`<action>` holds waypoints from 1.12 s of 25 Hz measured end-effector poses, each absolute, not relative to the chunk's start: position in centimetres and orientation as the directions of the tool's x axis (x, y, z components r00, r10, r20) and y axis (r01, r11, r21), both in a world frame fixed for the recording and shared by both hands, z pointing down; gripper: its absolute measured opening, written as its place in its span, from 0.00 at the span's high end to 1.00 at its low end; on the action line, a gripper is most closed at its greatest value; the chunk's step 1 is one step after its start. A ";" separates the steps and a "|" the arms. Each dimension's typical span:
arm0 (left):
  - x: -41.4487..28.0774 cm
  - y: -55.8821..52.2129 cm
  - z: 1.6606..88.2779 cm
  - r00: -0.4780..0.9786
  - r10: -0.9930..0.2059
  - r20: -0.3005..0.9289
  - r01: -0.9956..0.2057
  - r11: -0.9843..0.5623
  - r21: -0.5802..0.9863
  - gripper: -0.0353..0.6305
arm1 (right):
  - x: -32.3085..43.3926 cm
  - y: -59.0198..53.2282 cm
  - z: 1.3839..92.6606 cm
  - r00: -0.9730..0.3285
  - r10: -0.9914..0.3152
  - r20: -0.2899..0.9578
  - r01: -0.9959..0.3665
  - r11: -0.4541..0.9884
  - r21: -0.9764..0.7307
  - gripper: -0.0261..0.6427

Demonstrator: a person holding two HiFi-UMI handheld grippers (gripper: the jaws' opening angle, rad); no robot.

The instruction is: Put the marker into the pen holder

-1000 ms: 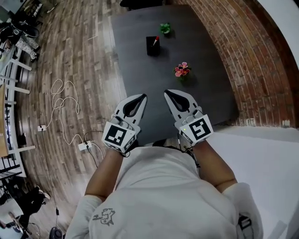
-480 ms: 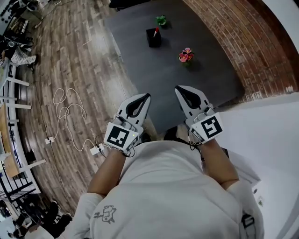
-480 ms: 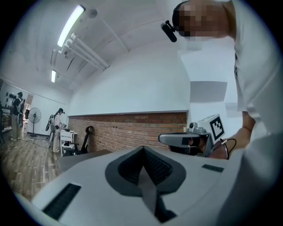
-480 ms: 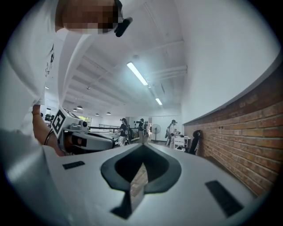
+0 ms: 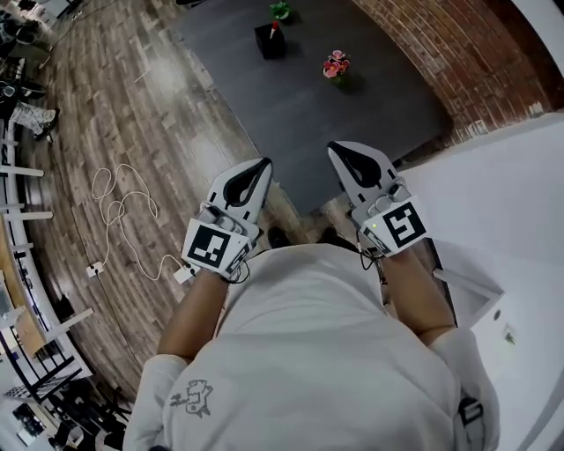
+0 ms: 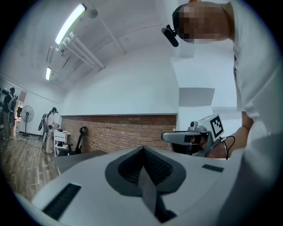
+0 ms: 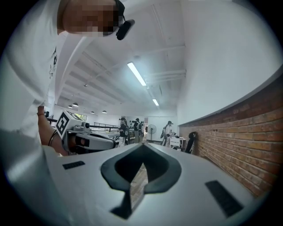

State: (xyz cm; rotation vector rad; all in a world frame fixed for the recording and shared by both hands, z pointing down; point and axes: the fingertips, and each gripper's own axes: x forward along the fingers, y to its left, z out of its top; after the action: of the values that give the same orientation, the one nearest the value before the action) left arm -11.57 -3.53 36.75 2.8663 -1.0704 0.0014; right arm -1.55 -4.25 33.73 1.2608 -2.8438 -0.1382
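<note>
A black pen holder (image 5: 270, 41) stands far off on the dark table (image 5: 300, 114), and a red-tipped marker (image 5: 274, 26) sticks out of its top. Both grippers hang close to the person's body, short of the table's near edge. My left gripper (image 5: 264, 164) is shut with nothing in it, and the left gripper view shows its jaws (image 6: 143, 149) meeting. My right gripper (image 5: 335, 148) is likewise shut and empty, its jaws (image 7: 142, 146) closed in the right gripper view. Each gripper view shows the other gripper beside it.
A small green plant (image 5: 280, 11) and a pot of pink flowers (image 5: 335, 64) stand on the table near the holder. A white cable (image 5: 123, 207) and a power strip (image 5: 183, 275) lie on the wooden floor at left. A brick wall (image 5: 458, 62) runs along the right.
The person has drawn back from the table: the table, holder and flowers have slid up and away in the head view. Both grippers stay shut and side by side.
</note>
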 end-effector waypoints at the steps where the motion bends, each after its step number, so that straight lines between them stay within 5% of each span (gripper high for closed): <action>1: -11.4 -3.1 36.6 0.754 -0.657 0.027 -0.657 -0.751 0.068 0.93 | -1.4 -3.8 33.6 -0.679 -0.734 -0.010 -0.731 0.675 0.098 0.95; 28: -2.0 11.9 34.7 0.638 -0.770 0.005 -0.770 -0.638 0.031 0.93 | 6.6 10.8 33.3 -0.829 -0.560 -0.005 -0.558 0.826 0.073 0.95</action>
State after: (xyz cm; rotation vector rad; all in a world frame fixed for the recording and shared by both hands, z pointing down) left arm -2.00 11.94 34.70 2.8154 -1.3234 -0.0131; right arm 6.62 10.82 33.30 0.9141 -2.9866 -0.1110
